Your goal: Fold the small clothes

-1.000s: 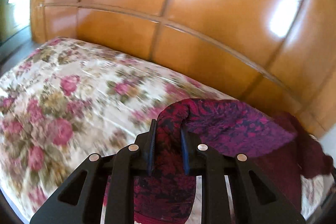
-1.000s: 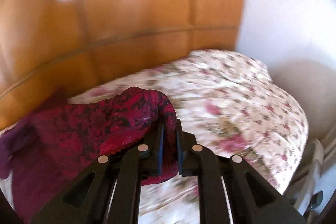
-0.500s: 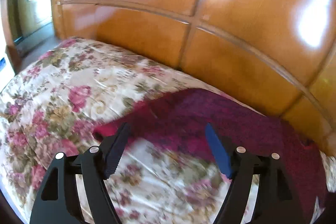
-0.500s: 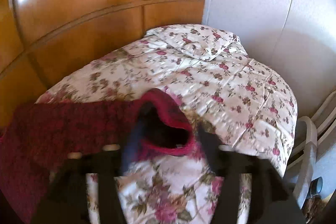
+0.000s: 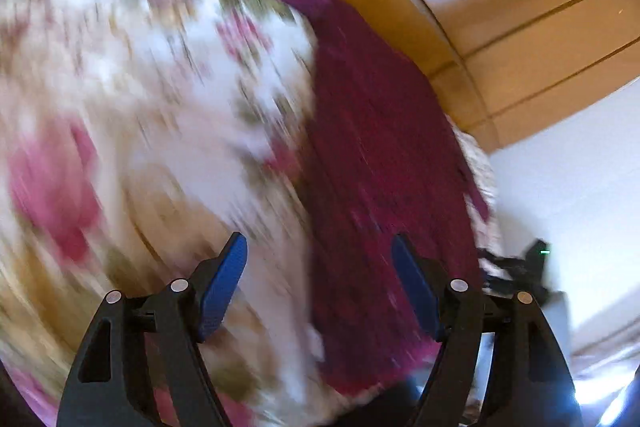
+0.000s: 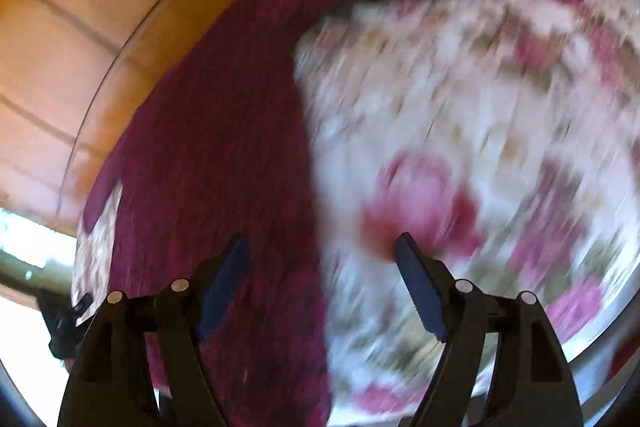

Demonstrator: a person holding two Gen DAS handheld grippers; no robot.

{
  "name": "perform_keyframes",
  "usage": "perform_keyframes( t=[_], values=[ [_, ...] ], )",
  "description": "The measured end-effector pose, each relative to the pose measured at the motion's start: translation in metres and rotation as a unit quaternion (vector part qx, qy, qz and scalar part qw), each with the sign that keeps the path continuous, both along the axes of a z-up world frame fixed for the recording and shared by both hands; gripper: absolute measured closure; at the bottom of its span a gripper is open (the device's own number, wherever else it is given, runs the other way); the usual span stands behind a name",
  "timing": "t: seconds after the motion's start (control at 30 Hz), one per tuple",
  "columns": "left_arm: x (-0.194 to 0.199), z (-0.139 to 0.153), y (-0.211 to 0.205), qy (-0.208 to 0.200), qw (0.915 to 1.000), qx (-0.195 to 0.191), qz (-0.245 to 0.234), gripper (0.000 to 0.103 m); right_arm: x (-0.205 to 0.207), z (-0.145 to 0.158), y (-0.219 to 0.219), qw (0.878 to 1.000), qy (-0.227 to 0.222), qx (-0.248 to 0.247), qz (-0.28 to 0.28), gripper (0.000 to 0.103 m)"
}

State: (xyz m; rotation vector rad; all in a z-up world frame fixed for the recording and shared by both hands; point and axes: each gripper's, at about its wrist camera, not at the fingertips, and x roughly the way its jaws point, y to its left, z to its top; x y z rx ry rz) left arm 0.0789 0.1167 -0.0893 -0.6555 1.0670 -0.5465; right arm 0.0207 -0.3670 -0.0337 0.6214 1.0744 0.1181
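Matt knitted maroon garment [image 5: 372, 155], soft floral cloth bedspread [image 5: 140, 99], glossy wooden panelling [image 5: 500, 7] (bright reflections)

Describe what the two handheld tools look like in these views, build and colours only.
Both match. The left tool and right tool each have two black plastic arms with triangular cutouts, silver round rivets at the joints, and blue ribbed pads on the fingertips. No cables or sleeves show.
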Motion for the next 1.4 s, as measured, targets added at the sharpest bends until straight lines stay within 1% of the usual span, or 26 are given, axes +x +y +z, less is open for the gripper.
perform_keyframes(
  t=[0.1, 0.13, 0.17, 0.2, 0.23, 0.27, 0.3, 0.33, 0.47, 0.53, 0.6, 0.7, 0.77, 0.87, 0.9, 0.93, 0.97, 1.0, 1.07, 1.1, 1.13, 1.17, 1.2, 1.23, 1.3, 1.4],
  values=[
    [-0.012, -0.004, -0.014, 0.001, 0.9997, -0.019, -0.015, 0.034, -0.013, -0.002, 0.017, 1.0, -0.01, -0.003, 0.014, 0.029],
    [-0.012, -0.004, -0.017, 0.001, 0.9997, -0.017, -0.018, 0.039, -0.014, -0.001, 0.023, 1.0, -0.012, -0.008, 0.02, 0.034],
    [-0.013, -0.003, -0.025, -0.001, 0.9996, -0.011, -0.024, 0.053, -0.014, 0.0, 0.025, 1.0, -0.013, -0.01, 0.026, 0.039],
    [-0.013, -0.003, -0.031, -0.002, 0.9995, 0.0, -0.031, 0.064, -0.013, 0.001, 0.028, 0.999, -0.015, -0.01, 0.034, 0.051],
    [-0.013, -0.003, -0.039, -0.006, 0.9989, 0.03, -0.035, 0.083, -0.011, 0.003, 0.033, 0.999, -0.015, -0.015, 0.045, 0.065],
    [-0.013, -0.002, -0.041, -0.008, 0.9985, 0.041, -0.034, 0.085, -0.011, 0.004, 0.038, 0.998, -0.016, -0.025, 0.05, 0.07],
    [-0.013, -0.001, -0.041, -0.013, 0.9985, 0.043, -0.032, 0.087, -0.011, 0.008, 0.041, 0.998, -0.019, -0.037, 0.056, 0.078],
    [-0.015, 0.004, -0.041, -0.024, 0.9979, 0.052, -0.031, 0.088, -0.012, 0.012, 0.043, 0.997, -0.026, -0.045, 0.063, 0.081],
    [-0.04, 0.029, -0.037, -0.063, 0.9948, 0.071, -0.036, 0.091, -0.024, 0.045, 0.044, 0.992, -0.069, -0.065, 0.084, 0.086],
    [-0.055, 0.031, -0.035, -0.065, 0.9951, 0.067, -0.034, 0.091, -0.035, 0.055, 0.04, 0.989, -0.076, -0.08, 0.095, 0.088],
    [-0.072, 0.029, -0.034, -0.06, 0.9953, 0.066, -0.038, 0.091, -0.045, 0.05, 0.036, 0.988, -0.065, -0.092, 0.102, 0.088],
    [-0.095, 0.013, -0.048, -0.04, 0.9955, 0.072, -0.046, 0.091, -0.058, 0.026, 0.031, 0.989, -0.026, -0.107, 0.102, 0.089],
    [-0.096, 0.005, -0.05, -0.026, 0.9957, 0.078, -0.042, 0.091, -0.064, 0.012, 0.023, 0.992, -0.013, -0.096, 0.086, 0.089],
    [-0.08, 0.0, -0.045, -0.001, 0.9965, 0.077, -0.033, 0.084, -0.062, 0.009, 0.022, 0.993, -0.012, -0.082, 0.08, 0.083],
    [-0.079, 0.002, -0.044, -0.002, 0.9962, 0.077, -0.039, 0.084, -0.061, 0.012, 0.023, 0.993, -0.012, -0.089, 0.082, 0.072],
    [-0.078, 0.008, -0.042, -0.01, 0.9958, 0.081, -0.041, 0.078, -0.059, 0.016, 0.024, 0.992, -0.012, -0.101, 0.078, 0.053],
    [-0.077, 0.013, -0.038, -0.019, 0.9955, 0.085, -0.037, 0.071, -0.055, 0.021, 0.025, 0.991, -0.017, -0.113, 0.069, 0.045],
    [-0.076, 0.017, -0.033, -0.028, 0.9953, 0.088, -0.027, 0.069, -0.051, 0.026, 0.025, 0.991, -0.023, -0.118, 0.062, 0.04],
    [-0.068, 0.025, -0.01, -0.034, 0.9957, 0.084, 0.015, 0.069, -0.039, 0.034, 0.029, 0.99, -0.039, -0.124, 0.048, 0.037],
    [-0.065, 0.026, -0.002, -0.035, 0.9954, 0.082, 0.033, 0.067, -0.037, 0.034, 0.03, 0.99, -0.045, -0.128, 0.044, 0.031],
    [-0.06, 0.028, 0.014, -0.036, 0.9936, 0.083, 0.068, 0.053, -0.029, 0.04, 0.038, 0.989, -0.056, -0.13, 0.039, 0.026],
    [-0.056, 0.03, 0.028, -0.034, 0.99, 0.088, 0.105, 0.04, -0.024, 0.042, 0.043, 0.989, -0.063, -0.13, 0.04, 0.025],
    [-0.05, 0.03, 0.041, -0.031, 0.9853, 0.093, 0.14, 0.038, -0.016, 0.046, 0.055, 0.988, -0.073, -0.129, 0.044, 0.023],
    [-0.045, 0.03, 0.05, -0.026, 0.9824, 0.095, 0.159, 0.037, -0.007, 0.049, 0.07, 0.987, -0.084, -0.13, 0.052, 0.019],
    [-0.033, 0.031, 0.069, -0.019, 0.9758, 0.097, 0.195, 0.037, 0.013, 0.051, 0.096, 0.984, -0.097, -0.13, 0.073, 0.018],
    [-0.015, 0.033, 0.101, -0.014, 0.9593, 0.116, 0.257, 0.037, 0.04, 0.05, 0.142, 0.978, -0.11, -0.14, 0.113, 0.017]
  ],
)
